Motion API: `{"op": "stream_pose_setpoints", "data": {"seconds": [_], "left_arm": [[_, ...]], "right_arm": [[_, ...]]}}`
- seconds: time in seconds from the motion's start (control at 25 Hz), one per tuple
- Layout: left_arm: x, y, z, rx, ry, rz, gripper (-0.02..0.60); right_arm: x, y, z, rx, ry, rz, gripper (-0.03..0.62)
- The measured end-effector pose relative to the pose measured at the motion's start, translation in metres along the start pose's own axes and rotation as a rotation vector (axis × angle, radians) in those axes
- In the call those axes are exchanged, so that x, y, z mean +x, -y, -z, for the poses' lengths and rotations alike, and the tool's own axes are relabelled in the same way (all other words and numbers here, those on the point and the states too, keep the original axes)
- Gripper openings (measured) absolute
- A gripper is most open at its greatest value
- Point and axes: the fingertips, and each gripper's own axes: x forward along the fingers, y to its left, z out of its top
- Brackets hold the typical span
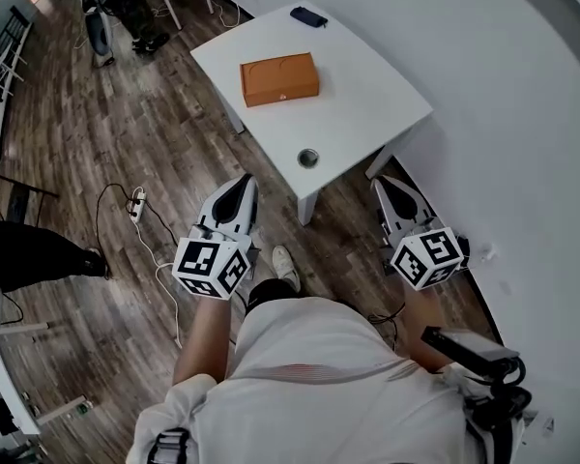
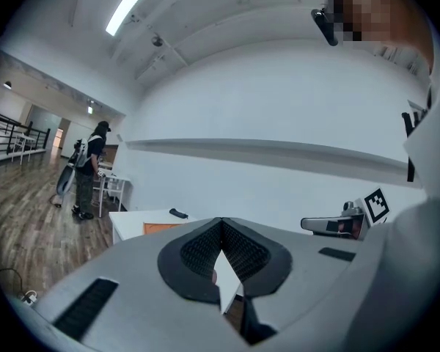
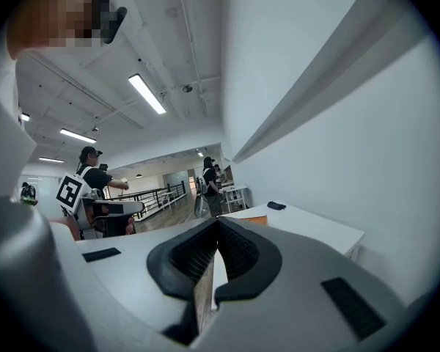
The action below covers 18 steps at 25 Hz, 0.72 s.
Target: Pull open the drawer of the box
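Ahead, well apart from both grippers, the flat orange rectangular box point(image 1: 279, 78) lies on the white square table point(image 1: 367, 104), its long axis across the view. The left gripper point(image 1: 244, 188) and right gripper point(image 1: 383, 188) hang clenched and empty; the left looks nearer

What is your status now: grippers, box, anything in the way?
Left hand-held gripper and right hand-held gripper shut, empty, short of the table. Orange box untouched on it. Small round object near table's edge.
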Motion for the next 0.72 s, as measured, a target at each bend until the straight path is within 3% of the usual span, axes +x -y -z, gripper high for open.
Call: {"op": "stream_pose_setpoints", "data": {"seconds": [0.44,0.72], "left_arm": [[0.079,-0.093,-0.024,-0.042,-0.011,0.009,0.011],[0.112,-0.118,-0.024,-0.060,-0.025,-0.019,0.011]], "right_arm": [[0.113,0.023,-0.029,-0.029,-0.015,0.022,0.003],[0.152,0.037,-0.030,-0.032,-0.057,0.002,0.003]]}}
